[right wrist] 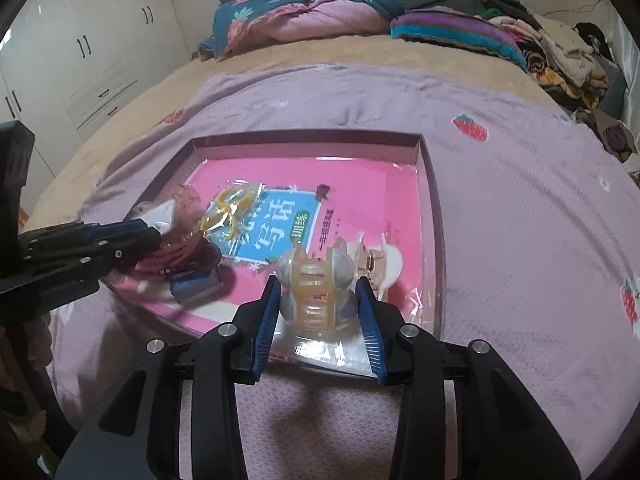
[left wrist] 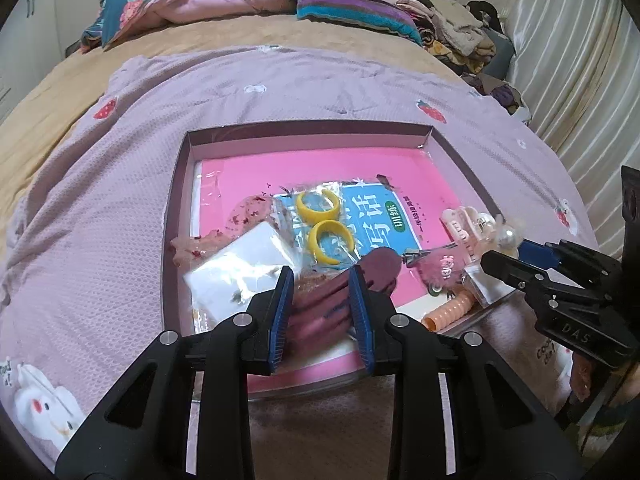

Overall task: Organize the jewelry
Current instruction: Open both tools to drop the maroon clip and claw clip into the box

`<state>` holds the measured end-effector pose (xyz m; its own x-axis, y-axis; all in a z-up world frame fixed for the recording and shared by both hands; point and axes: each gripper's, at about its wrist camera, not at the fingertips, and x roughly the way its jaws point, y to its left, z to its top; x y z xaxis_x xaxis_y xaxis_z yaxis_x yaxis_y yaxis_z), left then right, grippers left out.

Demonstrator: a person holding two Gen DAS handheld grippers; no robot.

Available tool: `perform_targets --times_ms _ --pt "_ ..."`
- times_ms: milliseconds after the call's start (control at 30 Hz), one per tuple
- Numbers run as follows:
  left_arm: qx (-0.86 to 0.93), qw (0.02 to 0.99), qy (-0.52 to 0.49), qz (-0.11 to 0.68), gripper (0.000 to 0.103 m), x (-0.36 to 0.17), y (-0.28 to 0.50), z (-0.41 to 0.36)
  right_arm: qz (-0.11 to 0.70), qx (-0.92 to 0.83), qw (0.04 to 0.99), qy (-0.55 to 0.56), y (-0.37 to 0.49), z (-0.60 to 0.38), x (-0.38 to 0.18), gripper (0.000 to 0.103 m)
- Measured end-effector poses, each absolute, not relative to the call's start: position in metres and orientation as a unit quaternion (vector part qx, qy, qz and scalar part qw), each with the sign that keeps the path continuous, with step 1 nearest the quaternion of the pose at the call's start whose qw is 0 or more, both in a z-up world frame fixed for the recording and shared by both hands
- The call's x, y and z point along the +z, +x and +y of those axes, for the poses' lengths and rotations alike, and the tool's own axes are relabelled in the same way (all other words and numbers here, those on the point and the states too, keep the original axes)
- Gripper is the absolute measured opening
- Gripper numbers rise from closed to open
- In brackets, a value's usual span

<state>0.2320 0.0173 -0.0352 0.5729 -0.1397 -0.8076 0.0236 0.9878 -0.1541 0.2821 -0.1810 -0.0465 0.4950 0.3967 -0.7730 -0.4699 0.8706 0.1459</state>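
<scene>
Left wrist view: taken from behind the left tongs [left wrist: 320, 296], angled steeply down and forward, close above the near left part of a shallow box [left wrist: 308, 136] set on a bed cover [left wrist: 100, 200].

Right wrist view: taken from behind the right tongs [right wrist: 318, 308], likewise tilted down, close above the near right part.

Shared: the box [right wrist: 304, 138], pink book [left wrist: 320, 168], pillows beyond; each pair of tongs is seen sidelong in the other view.
</scene>
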Motion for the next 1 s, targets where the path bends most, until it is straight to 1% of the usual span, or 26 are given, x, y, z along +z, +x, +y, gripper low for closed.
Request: perform_targets --times_ms 67,100,167,233,333,433,500,533,600,667,700,833,900,967,1000 --pt "-0.045 0.885 -0.062 0.46 0.021 -0.036 0.231 0.017 0.438 0.251 0.862 -0.038 0.281 -0.183 -0.046 0.045" --pt "-0.045 0.885 -0.06 0.46 0.021 -0.035 0.23 0.017 0.438 0.251 0.862 -0.033 0.279 -0.185 -0.045 0.051" --pt "-0.045 0.885 -0.059 0.459 0.021 -0.034 0.229 0.016 0.431 0.249 0.867 -0.026 0.276 -0.189 -0.039 0.054" --pt "-0.046 0.887 -0.06 0.456 0.021 -0.03 0.225 0.016 0.424 0.247 0.871 -0.022 0.27 -0.194 -0.032 0.062" --pt "-0.045 0.89 -0.061 0.45 0.031 -0.023 0.219 0.014 0.412 0.243 0.878 -0.011 0.261 -0.204 -0.022 0.069" --pt "-0.046 0.893 -0.059 0.443 0.035 -0.015 0.211 0.013 0.4 0.241 0.884 -0.002 0.249 -0.213 -0.011 0.075" --pt "-0.046 0.896 -0.059 0.439 0.039 -0.009 0.206 0.011 0.39 0.241 0.889 0.001 0.24 -0.218 -0.003 0.077" --pt "-0.045 0.898 -0.058 0.435 0.043 -0.004 0.201 0.011 0.386 0.242 0.89 0.002 0.235 -0.221 0.002 0.081" --pt "-0.045 0.9 -0.057 0.429 0.047 0.002 0.195 0.009 0.376 0.24 0.895 0.004 0.227 -0.224 0.009 0.085" --pt "-0.044 0.903 -0.057 0.424 0.054 0.008 0.189 0.008 0.369 0.241 0.898 0.006 0.22 -0.227 0.016 0.085" --pt "-0.044 0.904 -0.057 0.421 0.055 0.012 0.184 0.008 0.365 0.243 0.899 0.007 0.216 -0.229 0.019 0.086" --pt "-0.043 0.909 -0.054 0.41 0.07 0.023 0.171 0.006 0.352 0.244 0.903 0.008 0.2 -0.234 0.03 0.093" --pt "-0.043 0.913 -0.051 0.402 0.075 0.029 0.162 0.005 0.347 0.245 0.905 0.008 0.193 -0.236 0.034 0.094" --pt "-0.041 0.917 -0.051 0.395 0.086 0.035 0.153 0.004 0.342 0.247 0.907 0.008 0.185 -0.238 0.037 0.095" --pt "-0.041 0.918 -0.051 0.392 0.088 0.037 0.149 0.004 0.34 0.247 0.907 0.008 0.181 -0.239 0.038 0.096"
